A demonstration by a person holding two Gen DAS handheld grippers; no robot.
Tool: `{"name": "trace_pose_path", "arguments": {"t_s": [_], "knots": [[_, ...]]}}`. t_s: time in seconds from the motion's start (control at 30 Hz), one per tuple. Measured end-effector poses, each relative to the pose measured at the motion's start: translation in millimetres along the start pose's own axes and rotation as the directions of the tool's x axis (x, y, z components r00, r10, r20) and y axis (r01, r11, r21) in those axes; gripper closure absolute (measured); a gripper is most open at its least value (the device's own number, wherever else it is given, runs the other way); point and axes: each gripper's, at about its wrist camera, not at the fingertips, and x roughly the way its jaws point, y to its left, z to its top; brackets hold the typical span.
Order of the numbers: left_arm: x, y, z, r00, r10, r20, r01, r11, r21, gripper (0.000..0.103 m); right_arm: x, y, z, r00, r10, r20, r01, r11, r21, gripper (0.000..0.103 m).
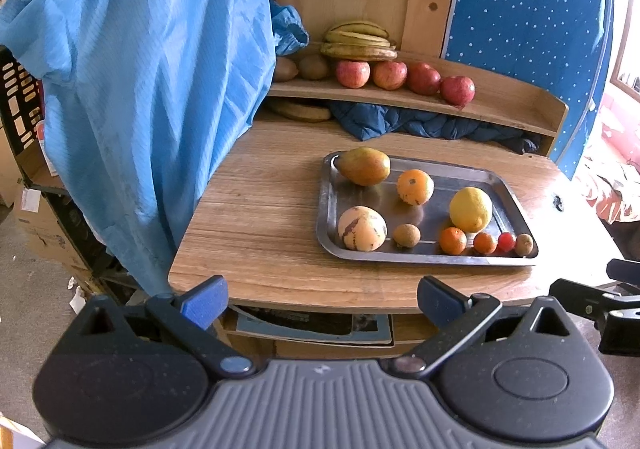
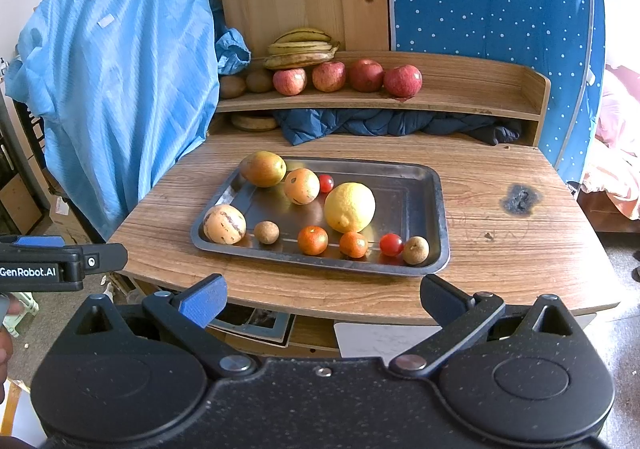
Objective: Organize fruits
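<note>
Fruits: loose pieces lie on a metal tray on the wooden bench; more sit on a wooden shelf at the back.
Tray, far row: a mango at the far left corner, an orange just beside it, a cherry tomato close behind the orange.
Tray, centre: a large lemon, near the orange.
Tray, near row, left to right: a pale streaked fruit, a small brown fruit, two tangerines, a second cherry tomato, another small brown fruit.
Shelf: a row of four red apples, two kiwis to their left, a bunch of bananas behind.
Under the shelf: a crumpled dark blue cloth.
Left of the bench: a light blue garment hanging down.
Left gripper: jaws spread wide, holding nothing, before the near edge of the bench, left of the tray.
Right gripper: jaws spread wide, holding nothing, before the near edge, facing the tray.
</note>
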Motion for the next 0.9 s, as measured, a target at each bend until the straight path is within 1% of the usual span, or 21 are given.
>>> {"name": "trace_pose_path", "arguments": {"t_s": [0.4,0.6,0.9], "knots": [[1.5,1.1,3.5,1.0,-0.024,-0.002,0.024,1.0,0.0,0.001,3.2,0.1,-0.5,1.0,-0.008,-0.01,0.008,1.0,0.001,0.001],[3.7,0.6,6.1,1.0,-0.015,-0.008,0.015,1.0,0.006,0.001,3.4,0.1,0.0,1.0,-0.008,-0.011,0.008,1.0,0.0,0.001],[8.9,1.9,8.8,0.999,-0.024,-0.024,0.024,1.0,0.002,0.001,7.8,0.4,1.0,1.0,-0.004,-0.017,0.004,1.0,0.0,0.001]]}}
